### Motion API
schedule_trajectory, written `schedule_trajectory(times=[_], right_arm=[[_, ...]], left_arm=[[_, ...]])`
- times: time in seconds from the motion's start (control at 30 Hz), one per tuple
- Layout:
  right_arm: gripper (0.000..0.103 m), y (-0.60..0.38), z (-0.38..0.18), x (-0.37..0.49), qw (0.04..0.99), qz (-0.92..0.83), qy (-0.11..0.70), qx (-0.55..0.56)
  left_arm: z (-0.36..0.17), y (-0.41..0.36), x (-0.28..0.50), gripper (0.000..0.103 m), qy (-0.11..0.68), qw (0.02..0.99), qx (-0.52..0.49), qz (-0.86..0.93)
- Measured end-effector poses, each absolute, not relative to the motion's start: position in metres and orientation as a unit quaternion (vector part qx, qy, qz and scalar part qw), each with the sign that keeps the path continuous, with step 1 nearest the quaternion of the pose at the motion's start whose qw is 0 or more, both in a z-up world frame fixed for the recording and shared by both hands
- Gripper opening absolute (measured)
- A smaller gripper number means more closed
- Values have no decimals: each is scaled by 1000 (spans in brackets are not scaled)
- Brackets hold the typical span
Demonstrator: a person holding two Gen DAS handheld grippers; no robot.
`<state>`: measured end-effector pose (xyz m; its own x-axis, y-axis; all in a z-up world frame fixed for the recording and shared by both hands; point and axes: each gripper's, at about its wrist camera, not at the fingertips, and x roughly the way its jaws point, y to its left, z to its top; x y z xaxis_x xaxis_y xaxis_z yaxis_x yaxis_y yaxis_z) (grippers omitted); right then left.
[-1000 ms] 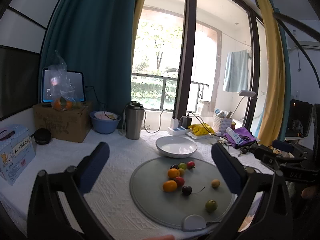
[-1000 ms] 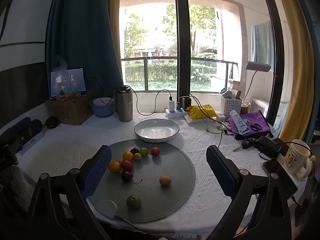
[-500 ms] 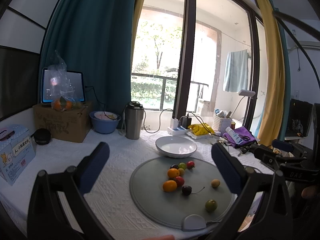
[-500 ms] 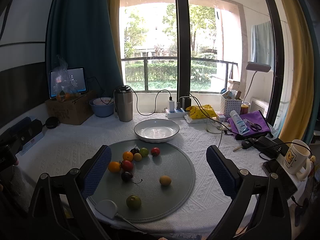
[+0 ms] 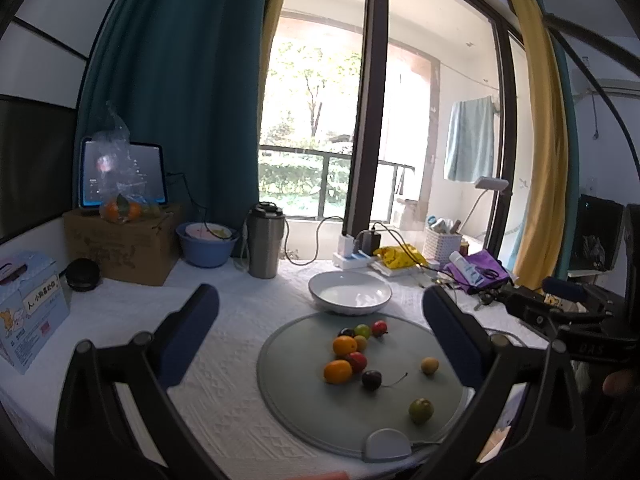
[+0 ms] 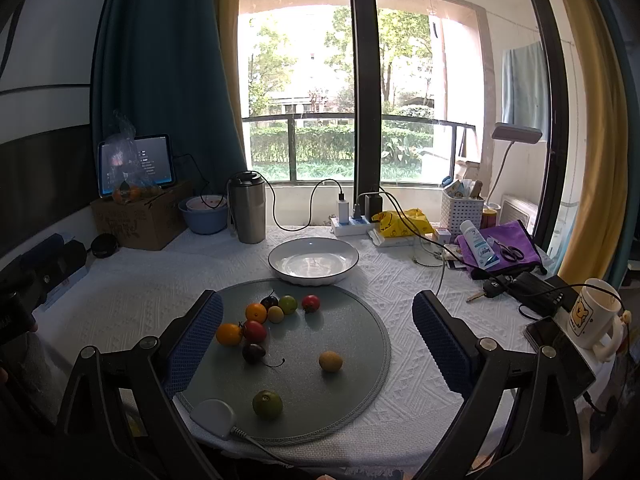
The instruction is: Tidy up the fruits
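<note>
Several small fruits lie on a round grey mat (image 5: 304, 408) (image 6: 360, 360): two oranges (image 6: 229, 334), a red fruit (image 6: 255, 331), a dark cherry (image 6: 253, 353), a yellow fruit (image 6: 330, 361), a green one (image 6: 267, 403), and a cluster at the back (image 6: 288, 304). An empty white bowl (image 5: 350, 293) (image 6: 313, 260) stands just behind the mat. My left gripper (image 5: 320, 336) is open and empty, held above the near table edge. My right gripper (image 6: 318, 340) is open and empty, above the mat's near side.
A steel tumbler (image 6: 247, 213), a blue bowl (image 6: 203, 214) and a cardboard box (image 6: 140, 220) stand at the back left. A power strip with cables (image 6: 352, 220), a purple pouch (image 6: 500, 248), a mug (image 6: 592, 312) and a phone (image 6: 560, 344) are on the right. A white puck (image 6: 213, 416) sits on the mat's near rim.
</note>
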<state>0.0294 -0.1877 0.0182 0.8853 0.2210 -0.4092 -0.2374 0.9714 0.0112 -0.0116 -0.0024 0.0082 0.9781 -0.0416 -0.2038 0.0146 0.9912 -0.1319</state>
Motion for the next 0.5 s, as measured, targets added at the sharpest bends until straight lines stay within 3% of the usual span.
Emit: schedule_trajectory(times=[0.5], right_arm=[[98,-190,14,33,968,120,219,-16]], left_arm=[[-2,-5,-4,103,122,990,-65,-21]])
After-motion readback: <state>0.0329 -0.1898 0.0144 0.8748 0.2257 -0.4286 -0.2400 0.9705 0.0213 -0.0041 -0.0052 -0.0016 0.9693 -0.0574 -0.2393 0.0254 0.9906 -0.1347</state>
